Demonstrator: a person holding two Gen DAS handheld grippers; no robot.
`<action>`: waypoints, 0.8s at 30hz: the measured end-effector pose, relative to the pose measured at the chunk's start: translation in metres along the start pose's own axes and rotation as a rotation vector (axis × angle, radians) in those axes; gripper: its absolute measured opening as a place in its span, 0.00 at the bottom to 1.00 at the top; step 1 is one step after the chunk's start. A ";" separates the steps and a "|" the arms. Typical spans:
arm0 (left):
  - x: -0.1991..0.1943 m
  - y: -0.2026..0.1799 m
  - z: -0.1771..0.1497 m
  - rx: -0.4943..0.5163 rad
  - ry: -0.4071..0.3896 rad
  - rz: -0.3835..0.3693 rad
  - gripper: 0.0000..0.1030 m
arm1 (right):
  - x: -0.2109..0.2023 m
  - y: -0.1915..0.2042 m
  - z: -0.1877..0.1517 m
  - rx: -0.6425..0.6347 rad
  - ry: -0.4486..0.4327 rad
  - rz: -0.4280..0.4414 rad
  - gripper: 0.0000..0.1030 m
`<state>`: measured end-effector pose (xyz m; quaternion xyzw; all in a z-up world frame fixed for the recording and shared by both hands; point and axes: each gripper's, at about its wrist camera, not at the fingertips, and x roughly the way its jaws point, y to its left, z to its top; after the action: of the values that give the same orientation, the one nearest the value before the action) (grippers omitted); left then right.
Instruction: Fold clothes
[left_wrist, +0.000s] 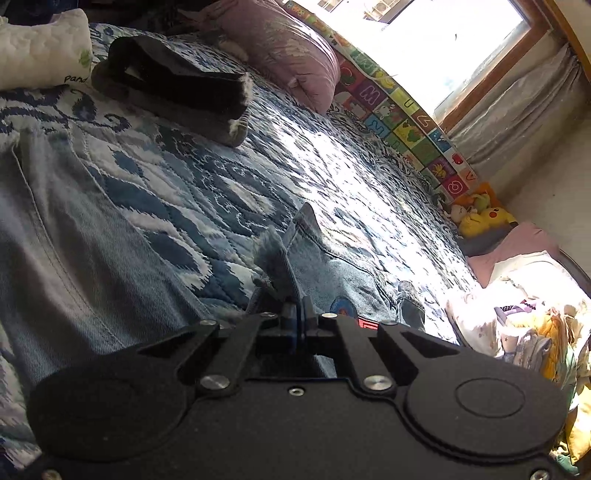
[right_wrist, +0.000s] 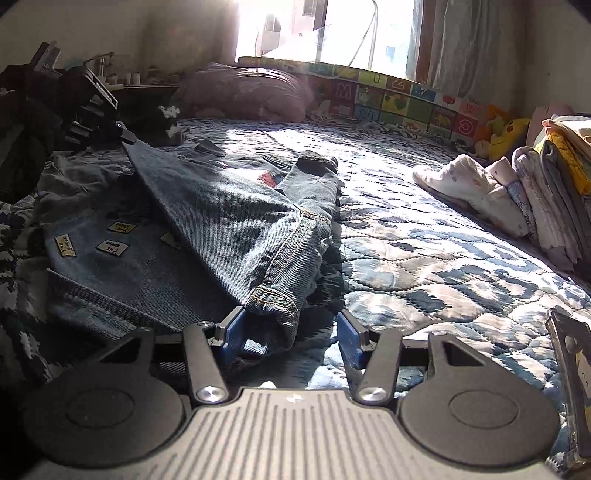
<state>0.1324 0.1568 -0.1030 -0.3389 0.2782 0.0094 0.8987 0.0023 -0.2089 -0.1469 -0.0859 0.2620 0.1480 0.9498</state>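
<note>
I see my left gripper (left_wrist: 298, 314) clamped on the jeans (right_wrist: 229, 221) on the bed (right_wrist: 424, 251), my right gripper (right_wrist: 291, 332) spread apart around their hem.

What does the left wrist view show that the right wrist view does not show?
Only the left wrist view shows the white pillow and the folded dark garment, and the left gripper shut on the denim jacket. Only the right wrist view shows the jacket's patches and the right gripper open around a denim edge. Both show the quilt, the pink pillow, the yellow plush toy and the window.
</note>
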 end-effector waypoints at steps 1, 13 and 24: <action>0.000 -0.001 0.002 -0.002 -0.007 -0.006 0.00 | 0.000 0.000 0.000 -0.002 0.002 0.000 0.47; 0.033 0.010 0.011 0.027 0.045 0.043 0.00 | -0.006 0.016 0.003 -0.157 0.013 -0.065 0.24; 0.018 -0.003 0.003 0.248 0.037 0.194 0.12 | -0.047 0.010 0.013 -0.135 -0.090 0.026 0.25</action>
<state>0.1499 0.1535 -0.1087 -0.1972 0.3254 0.0554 0.9231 -0.0333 -0.2077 -0.1120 -0.1395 0.2095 0.1813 0.9507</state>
